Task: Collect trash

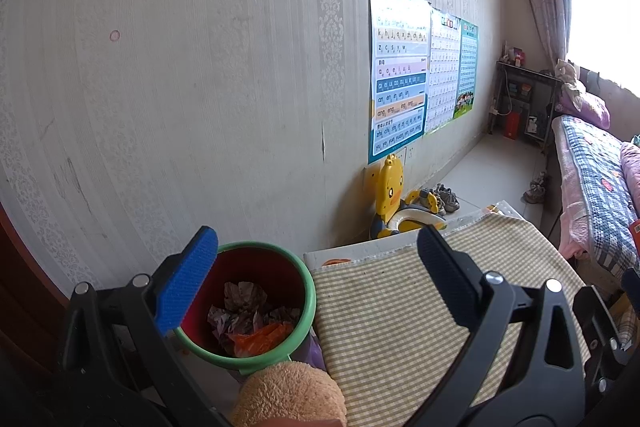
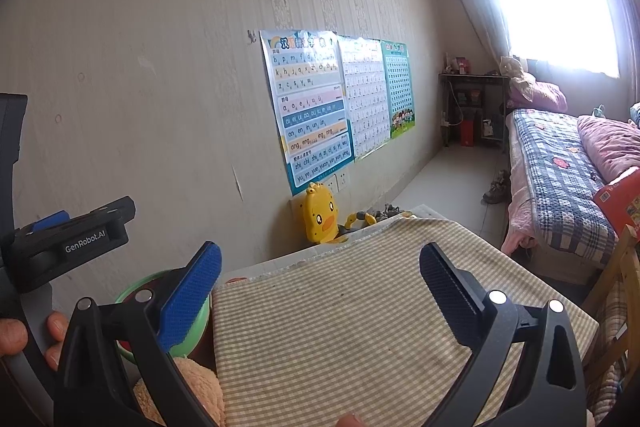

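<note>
A red bin with a green rim (image 1: 308,291) stands on the floor by the wall, left of the table. Crumpled grey paper (image 1: 244,303) and an orange wrapper (image 1: 262,339) lie inside it. My left gripper (image 1: 320,283) hangs open above the bin's right rim and the table edge, nothing between its fingers. In the right wrist view my right gripper (image 2: 322,293) is open over the checked tablecloth (image 2: 340,327), holding nothing. The bin's green rim (image 2: 134,289) shows at the left behind the blue finger. The left gripper's body (image 2: 72,239) is at far left, held by a hand (image 2: 24,339).
A tan plush toy (image 1: 292,395) lies by the bin. A yellow duck potty seat (image 1: 394,201) and shoes (image 1: 448,197) stand by the wall under posters (image 1: 400,75). A bed (image 2: 560,179) with quilts is on the right, a wooden chair (image 2: 616,299) beside the table, a dark shelf (image 2: 476,107) under the window.
</note>
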